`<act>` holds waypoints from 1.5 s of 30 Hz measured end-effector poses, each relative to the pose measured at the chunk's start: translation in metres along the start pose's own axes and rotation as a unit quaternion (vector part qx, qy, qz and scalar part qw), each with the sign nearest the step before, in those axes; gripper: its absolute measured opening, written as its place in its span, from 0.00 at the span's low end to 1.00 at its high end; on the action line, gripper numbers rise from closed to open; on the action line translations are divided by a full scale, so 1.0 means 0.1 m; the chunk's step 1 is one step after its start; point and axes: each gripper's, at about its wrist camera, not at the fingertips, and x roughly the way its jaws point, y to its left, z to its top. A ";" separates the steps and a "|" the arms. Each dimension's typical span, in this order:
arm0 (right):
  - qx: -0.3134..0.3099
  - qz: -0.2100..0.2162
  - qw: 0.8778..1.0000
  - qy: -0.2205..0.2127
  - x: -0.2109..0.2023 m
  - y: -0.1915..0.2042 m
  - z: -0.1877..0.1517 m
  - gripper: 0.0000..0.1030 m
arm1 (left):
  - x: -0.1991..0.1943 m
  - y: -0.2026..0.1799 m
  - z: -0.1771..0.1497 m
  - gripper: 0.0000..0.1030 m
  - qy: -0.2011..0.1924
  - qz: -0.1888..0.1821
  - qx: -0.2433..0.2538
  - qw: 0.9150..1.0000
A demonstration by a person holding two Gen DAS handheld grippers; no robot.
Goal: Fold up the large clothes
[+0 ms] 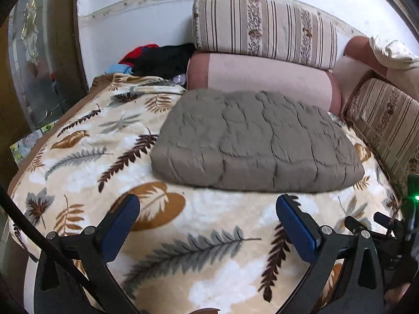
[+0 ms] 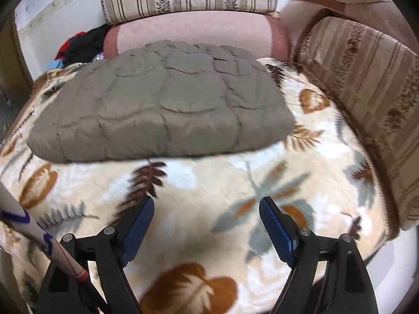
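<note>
From the left wrist view, we look down along our left claw (image 1: 208, 210), its two blue-padded fingers spread wide with nothing between them. It hovers over a bed covered by a cream blanket (image 1: 78, 162) printed with brown, grey and ochre leaves. The garment we are folding, a grey-brown quilted jacket (image 1: 258, 141), lies ahead of the claw and slightly to its right, already gathered into a thick, puffy rectangle. Its long axis runs side to side across the view, and its near edge sits just beyond the fingertips without touching them. Behind it a pink bolster (image 1: 262, 78) and a striped cushion (image 1: 264, 26) are stacked against the wall, and a heap of dark and red clothes (image 1: 159, 57) sits at the back left.

From the right wrist view, our right claw (image 2: 207, 209) is also wide open and empty over the blanket (image 2: 209, 178). Here the quilted jacket (image 2: 162, 104) lies ahead and to the left, long axis again running across, its near edge further from the fingertips than in the other view. A striped cushion (image 2: 366, 83) lines the right side of the bed.

We judge the left claw the nearer one; the fold looks close to finished
</note>
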 end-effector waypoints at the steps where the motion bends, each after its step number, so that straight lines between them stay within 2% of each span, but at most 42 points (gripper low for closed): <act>1: -0.004 -0.006 1.000 -0.002 -0.02 -0.01 -0.04 0.84 | 0.01 -0.03 -0.02 1.00 0.004 0.003 0.004 1.000; 6: -0.017 -0.035 0.999 -0.008 -0.07 -0.06 -0.13 0.84 | 0.04 -0.13 -0.09 1.00 0.022 -0.001 0.020 1.000; 17: -0.019 -0.036 0.999 0.000 -0.04 -0.03 -0.13 0.84 | 0.16 -0.19 -0.16 1.00 0.049 0.009 0.027 0.998; 24: -0.020 -0.044 0.999 0.013 0.04 -0.03 -0.13 0.84 | 0.27 -0.18 -0.21 1.00 0.073 -0.004 0.021 0.997; 45: -0.043 -0.050 0.997 0.028 0.10 0.08 -0.14 0.85 | 0.35 -0.17 -0.26 1.00 0.092 -0.010 0.013 0.996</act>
